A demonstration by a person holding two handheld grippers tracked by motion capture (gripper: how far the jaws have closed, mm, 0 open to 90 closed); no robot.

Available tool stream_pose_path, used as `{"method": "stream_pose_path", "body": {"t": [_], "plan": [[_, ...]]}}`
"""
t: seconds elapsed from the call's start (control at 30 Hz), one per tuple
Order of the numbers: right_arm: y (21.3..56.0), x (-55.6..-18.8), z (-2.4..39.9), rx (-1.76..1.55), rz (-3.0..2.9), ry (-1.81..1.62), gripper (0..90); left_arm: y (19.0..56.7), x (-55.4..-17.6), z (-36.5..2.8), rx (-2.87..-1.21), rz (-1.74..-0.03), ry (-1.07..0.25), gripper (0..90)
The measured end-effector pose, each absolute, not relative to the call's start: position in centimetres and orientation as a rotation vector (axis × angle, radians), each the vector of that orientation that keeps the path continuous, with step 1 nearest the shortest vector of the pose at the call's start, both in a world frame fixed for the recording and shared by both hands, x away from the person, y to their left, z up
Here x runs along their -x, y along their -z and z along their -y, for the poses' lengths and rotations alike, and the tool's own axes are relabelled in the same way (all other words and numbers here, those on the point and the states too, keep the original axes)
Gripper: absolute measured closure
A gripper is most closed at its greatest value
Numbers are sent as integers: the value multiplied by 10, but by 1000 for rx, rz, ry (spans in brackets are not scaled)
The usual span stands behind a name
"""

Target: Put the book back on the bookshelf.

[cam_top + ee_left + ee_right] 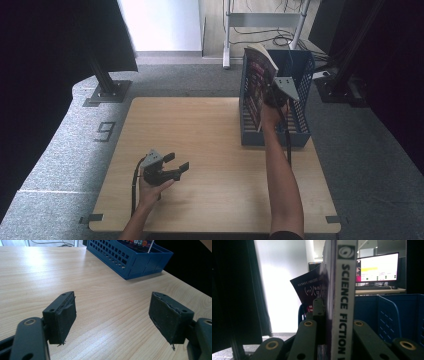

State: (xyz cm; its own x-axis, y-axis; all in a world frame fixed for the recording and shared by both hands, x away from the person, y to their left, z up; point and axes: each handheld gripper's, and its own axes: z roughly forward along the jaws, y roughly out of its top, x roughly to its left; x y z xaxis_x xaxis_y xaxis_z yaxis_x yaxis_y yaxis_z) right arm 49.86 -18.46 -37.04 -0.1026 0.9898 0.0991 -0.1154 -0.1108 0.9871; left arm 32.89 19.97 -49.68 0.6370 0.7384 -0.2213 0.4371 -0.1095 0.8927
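Right gripper point(274, 98) clamped on book point(258, 82), jaws either side of its spine; book upright, tilted slightly, over the left end of blue rack point(301, 131), apparently not yet seated. To do it well: keep the spine vertical, line it up with one slot, lower straight, let go only once the bottom edge rests on the rack floor; a tilt could catch a divider. Left gripper point(177, 164) idle, jaws wide, nothing between, low over the table point(200, 130). Table is pale wood, bare near the left gripper; grey carpet around, dark curtains at sides, lit monitor point(377, 267) behind.
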Motion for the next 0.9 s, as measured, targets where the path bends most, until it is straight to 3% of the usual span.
{"method": "stream_pose_path", "body": {"t": [0.9], "plan": [[412, -517, 175, -1162, -1252, -1317, 807, 499, -331, -200, -1753, -959, -342, 217]]}}
